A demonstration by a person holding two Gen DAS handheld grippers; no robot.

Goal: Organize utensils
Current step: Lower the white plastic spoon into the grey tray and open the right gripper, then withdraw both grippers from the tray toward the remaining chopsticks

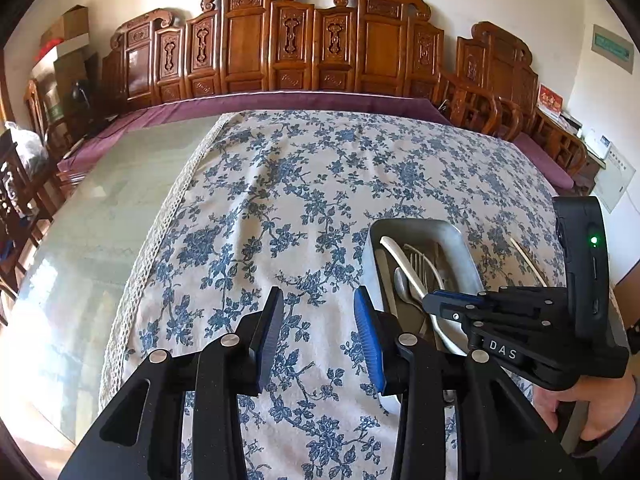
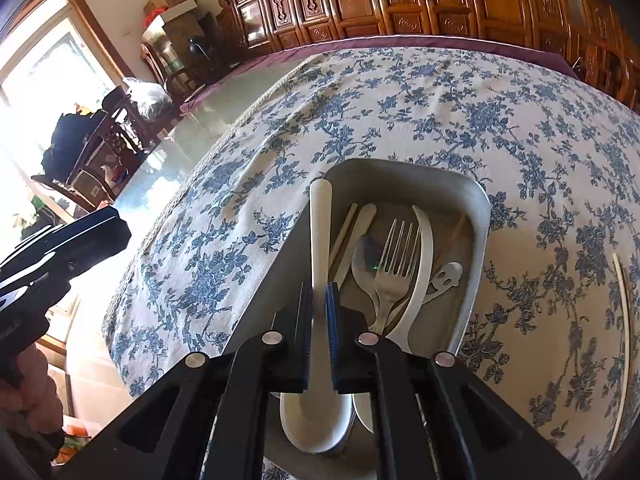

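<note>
A grey metal tray (image 2: 480, 208) sits on the floral tablecloth and holds several utensils: a steel fork (image 2: 396, 264), a steel spoon (image 2: 362, 268), a pale knife and a utensil with a smiley-face handle (image 2: 446, 276). My right gripper (image 2: 320, 292) is shut on the handle of a white ceramic spoon (image 2: 320, 232), whose bowl lies under the jaws at the tray's near end. The left wrist view shows this gripper (image 1: 434, 305) over the tray (image 1: 424, 228). My left gripper (image 1: 319, 292) stands open above bare cloth, left of the tray, nothing between its fingers.
A single pale chopstick (image 2: 624, 320) lies on the cloth right of the tray, also visible as the chopstick (image 1: 528, 256). A bare glass tabletop (image 1: 120, 208) shows left of the cloth's lace edge. Carved wooden benches line the far wall. A person's hand (image 1: 592, 412) holds the right gripper.
</note>
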